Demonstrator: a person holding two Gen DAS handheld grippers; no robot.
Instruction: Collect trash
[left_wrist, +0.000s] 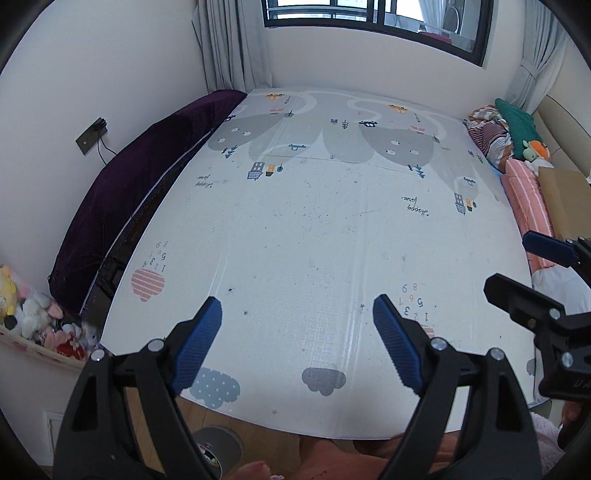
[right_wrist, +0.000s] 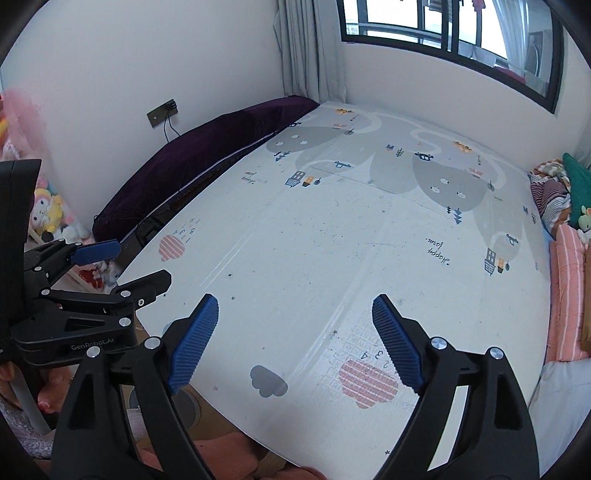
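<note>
No clear trash shows yet, just tiny dark specks (left_wrist: 306, 218) on the play mat (left_wrist: 295, 240), mid frame. What could go wrong: specks are so small & flat the tongs may slip off or miss, & poking hard could dent the soft mat. Soft toys (left_wrist: 37, 317) at lower left could get grabbed by mistake.

Left tongs (left_wrist: 297, 339): spread wide, holding nothing, touching nothing, up over the mat's near edge. Right tongs (right_wrist: 295, 336): spread wide too, nothing in them. Both sit side by side, low in frame.
</note>
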